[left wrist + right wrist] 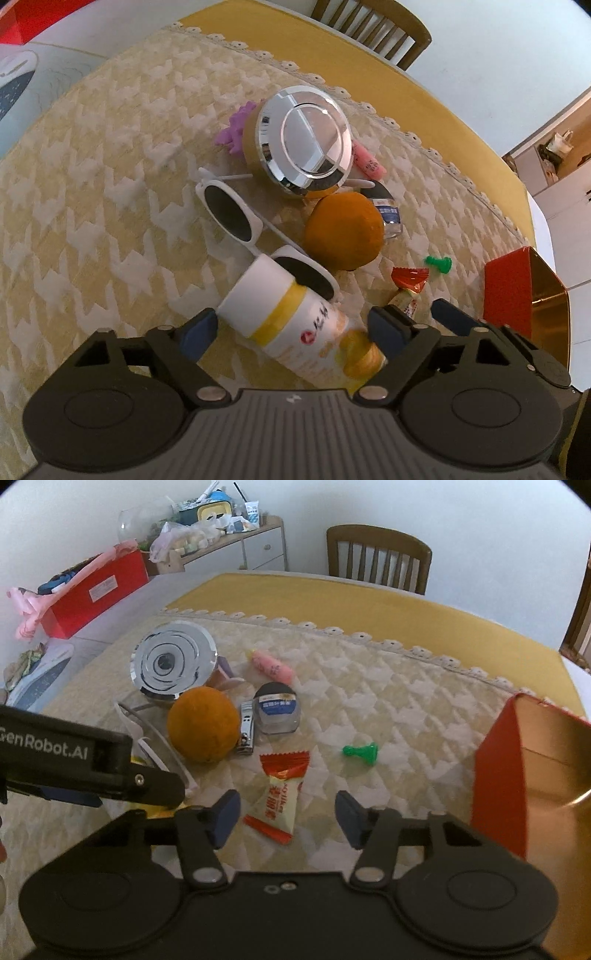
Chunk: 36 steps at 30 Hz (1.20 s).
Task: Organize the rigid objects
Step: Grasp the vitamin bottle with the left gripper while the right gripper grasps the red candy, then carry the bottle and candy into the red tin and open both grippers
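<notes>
Left gripper [291, 328]: jaws are standing apart, straddling the bottle [295, 317]; pads are not visibly pressing on it, so it is counting as released.
Bottle: is lying on its side between the left pads, white cap end pointing away from the tool, glasses [236, 218] touching its cap end.
Bottle handling: rigid plastic, smooth and round, likely light; it is apt to roll or slip. Taking hold across the labelled body, beside the yellow band, is looking safest.
Right gripper [286, 814]: jaws are standing partly open around the candy [279, 797]; pads are not touching the wrapper.
Candy: is lying flat on the cloth [369, 701] between the right pads, red top end pointing away from the tool.
Candy handling: light, crinkly wrapper over a hard core; gripping the thick middle, not the thin ends, is advisable.
Box [517, 775]: is standing open just right of the right tool, probably the drop point.
Ahead of tools: ball [203, 723], tin [173, 661], jar [277, 712], clipper [246, 731], pawn [360, 754] are waiting.
</notes>
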Each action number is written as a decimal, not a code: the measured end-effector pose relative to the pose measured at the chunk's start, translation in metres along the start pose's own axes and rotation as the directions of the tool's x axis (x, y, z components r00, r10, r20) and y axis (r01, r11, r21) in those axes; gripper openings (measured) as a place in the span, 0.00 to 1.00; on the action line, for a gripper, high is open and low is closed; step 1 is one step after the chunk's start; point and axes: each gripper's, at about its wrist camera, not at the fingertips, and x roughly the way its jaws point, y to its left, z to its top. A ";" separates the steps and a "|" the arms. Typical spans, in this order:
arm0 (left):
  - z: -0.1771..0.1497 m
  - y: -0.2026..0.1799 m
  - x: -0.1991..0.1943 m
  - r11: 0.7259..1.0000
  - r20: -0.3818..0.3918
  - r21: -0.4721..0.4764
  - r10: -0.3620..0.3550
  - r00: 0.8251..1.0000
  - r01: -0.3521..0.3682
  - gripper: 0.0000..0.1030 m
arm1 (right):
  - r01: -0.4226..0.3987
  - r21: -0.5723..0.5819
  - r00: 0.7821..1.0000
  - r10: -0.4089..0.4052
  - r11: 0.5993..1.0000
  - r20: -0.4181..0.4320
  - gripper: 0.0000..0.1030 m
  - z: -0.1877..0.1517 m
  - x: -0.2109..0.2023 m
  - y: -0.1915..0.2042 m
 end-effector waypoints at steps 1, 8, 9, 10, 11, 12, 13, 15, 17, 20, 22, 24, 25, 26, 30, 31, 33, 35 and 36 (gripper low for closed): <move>0.000 0.001 0.001 1.000 -0.003 -0.005 -0.012 1.000 0.012 0.81 | 0.000 0.003 1.000 0.000 1.000 -0.004 0.44 0.000 0.002 -0.001; -0.005 0.004 -0.003 0.998 -0.007 0.021 -0.054 0.999 0.054 0.67 | 0.003 0.012 1.000 -0.003 1.000 -0.005 0.27 0.001 0.003 -0.001; -0.006 0.005 -0.003 0.998 -0.006 0.023 -0.059 0.998 0.059 0.67 | 0.005 0.015 1.000 -0.004 1.000 -0.005 0.24 0.001 0.003 -0.001; -0.006 0.006 -0.004 0.998 -0.007 0.024 -0.066 0.998 0.066 0.64 | 0.008 0.018 1.000 -0.008 1.000 -0.005 0.24 0.001 0.003 0.000; -0.007 0.007 -0.004 0.997 -0.006 0.028 -0.071 0.997 0.071 0.63 | 0.014 0.017 1.000 -0.014 1.000 -0.005 0.22 0.001 0.002 0.001; -0.008 0.007 -0.005 0.997 -0.004 0.034 -0.072 0.997 0.072 0.62 | 0.024 0.018 1.000 -0.023 1.000 -0.003 0.21 0.000 0.001 0.002; -0.009 0.008 -0.006 0.997 0.000 0.043 -0.072 0.997 0.072 0.60 | 0.032 0.022 0.999 -0.032 0.999 -0.002 0.21 -0.001 0.000 0.003; -0.010 0.009 -0.008 0.996 0.005 0.059 -0.070 0.998 0.070 0.57 | 0.045 0.028 0.999 -0.045 0.999 -0.001 0.19 -0.003 -0.003 0.004; -0.011 0.010 -0.009 0.995 0.009 0.073 -0.067 0.998 0.066 0.52 | 0.058 0.036 0.998 -0.058 0.998 -0.001 0.18 -0.006 -0.007 0.005; -0.013 0.013 -0.012 0.993 0.013 0.097 -0.070 0.997 0.069 0.48 | 0.078 0.060 0.997 -0.079 0.995 0.004 0.17 -0.014 -0.016 0.006; -0.015 0.016 -0.015 0.991 0.013 0.113 -0.073 0.997 0.071 0.48 | 0.090 0.076 0.996 -0.091 0.993 0.005 0.17 -0.019 -0.023 0.008; -0.019 0.019 -0.017 0.988 0.011 0.130 -0.081 0.997 0.079 0.48 | 0.107 0.088 0.994 -0.108 0.990 0.004 0.17 -0.025 -0.031 0.012; -0.020 0.020 -0.018 0.987 0.009 0.137 -0.085 0.996 0.083 0.48 | 0.112 0.094 0.994 -0.113 0.989 0.005 0.17 -0.028 -0.034 0.015; -0.021 0.021 -0.020 0.986 0.007 0.144 -0.090 0.996 0.088 0.48 | 0.121 0.101 0.993 -0.122 0.988 0.008 0.17 -0.032 -0.039 0.017; -0.027 0.025 -0.029 0.980 0.001 0.168 -0.106 0.994 0.105 0.46 | 0.144 0.134 0.989 -0.147 0.981 0.018 0.17 -0.044 -0.059 0.025; -0.028 0.025 -0.032 0.978 -0.002 0.175 -0.113 0.994 0.112 0.45 | 0.150 0.142 0.988 -0.154 0.978 0.022 0.17 -0.045 -0.064 0.028; -0.030 0.025 -0.038 0.972 0.002 0.199 -0.131 0.991 0.128 0.45 | 0.161 0.163 0.985 -0.168 0.973 0.031 0.17 -0.050 -0.075 0.031; -0.032 0.025 -0.043 0.963 0.008 0.228 -0.147 0.989 0.141 0.45 | 0.175 0.177 0.982 -0.185 0.969 0.043 0.17 -0.053 -0.086 0.034; -0.034 0.024 -0.045 0.959 0.009 0.241 -0.154 0.988 0.147 0.45 | 0.180 0.186 0.980 -0.192 0.966 0.048 0.17 -0.056 -0.092 0.036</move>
